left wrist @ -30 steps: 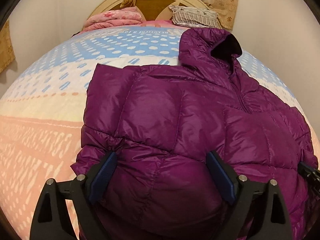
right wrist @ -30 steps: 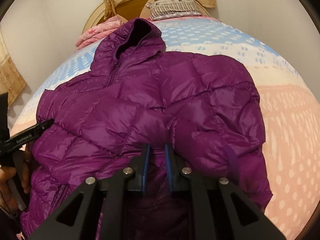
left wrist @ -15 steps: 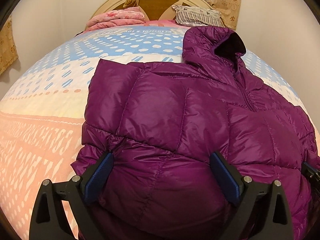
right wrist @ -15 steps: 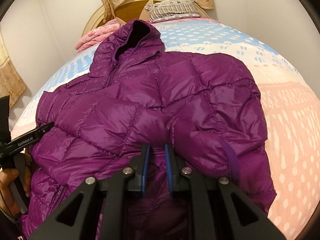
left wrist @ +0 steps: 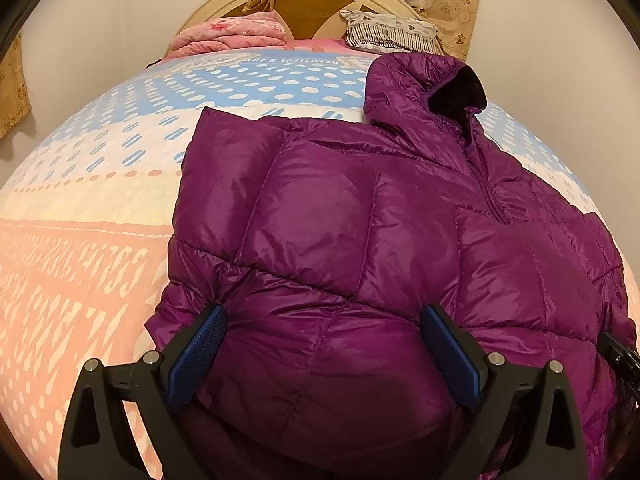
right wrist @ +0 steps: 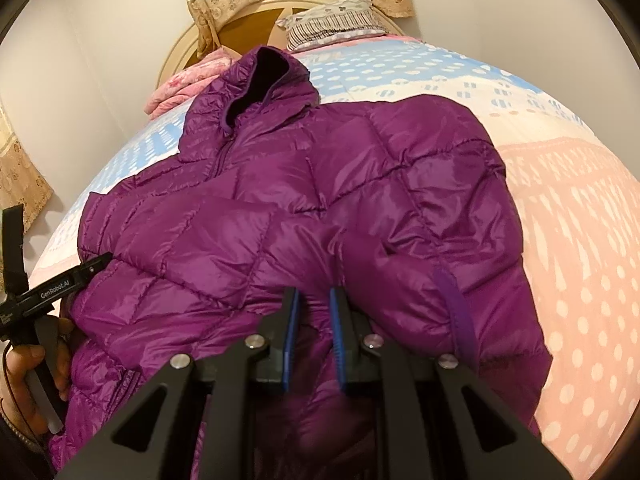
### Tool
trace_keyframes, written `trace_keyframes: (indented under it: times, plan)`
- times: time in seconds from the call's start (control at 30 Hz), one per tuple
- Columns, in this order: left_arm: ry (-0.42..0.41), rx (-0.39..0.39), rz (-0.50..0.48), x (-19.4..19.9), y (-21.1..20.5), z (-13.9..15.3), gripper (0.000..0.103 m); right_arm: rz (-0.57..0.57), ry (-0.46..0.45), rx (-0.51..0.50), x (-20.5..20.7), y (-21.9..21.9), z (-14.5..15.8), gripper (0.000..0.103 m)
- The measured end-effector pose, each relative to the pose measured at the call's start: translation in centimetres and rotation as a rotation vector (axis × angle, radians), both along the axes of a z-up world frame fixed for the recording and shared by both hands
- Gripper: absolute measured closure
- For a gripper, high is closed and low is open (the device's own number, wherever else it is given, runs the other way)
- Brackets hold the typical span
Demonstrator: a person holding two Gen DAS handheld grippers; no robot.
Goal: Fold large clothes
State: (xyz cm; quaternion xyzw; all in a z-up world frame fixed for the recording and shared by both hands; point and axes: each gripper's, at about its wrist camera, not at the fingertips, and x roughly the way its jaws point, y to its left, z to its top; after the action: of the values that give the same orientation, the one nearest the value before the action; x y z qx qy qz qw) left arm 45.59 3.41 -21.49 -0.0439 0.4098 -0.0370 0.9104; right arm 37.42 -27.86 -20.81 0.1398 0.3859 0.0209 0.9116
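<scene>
A shiny purple quilted puffer jacket with a hood (left wrist: pixel 360 240) lies front-up on the bed with the dotted pink, cream and blue cover (left wrist: pixel 80 260), its hood toward the headboard end and its hem at the near edge. Both sleeves look folded in across the chest. The right gripper (right wrist: pixel 314 304) is clenched on a pinch of jacket fabric at the hem. The left gripper (left wrist: pixel 322 328) stands released, its blue pads wide apart astride the puffy hem, gripping nothing. The step in hand appears to be taking hold of the hem. Next, the left jaws need to close on the fabric, then both hands carry the hem up toward the hood.
</scene>
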Motion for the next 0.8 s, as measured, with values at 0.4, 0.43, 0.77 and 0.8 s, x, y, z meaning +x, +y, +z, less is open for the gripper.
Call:
trace_keyframes:
  times: [0.4,0.43,0.77,0.8]
  plan:
    - [-0.001,-0.001,-0.009,-0.1,0.3,0.0,0.005,-0.001,-0.005,-0.003,0.2,0.3,0.0,0.085]
    - [-0.001,-0.003,-0.01,-0.1,0.3,0.0,0.005,0.006,-0.006,-0.001,0.0,0.3,0.0,0.085]
    - [0.016,-0.048,-0.031,-0.4,1.4,0.9,0.004,0.06,-0.003,0.131,-0.8,-0.4,0.4,0.066]
    - [-0.005,-0.053,-0.029,-0.8,1.8,1.9,0.004,0.083,0.009,0.134,-0.8,-0.2,0.9,0.051]
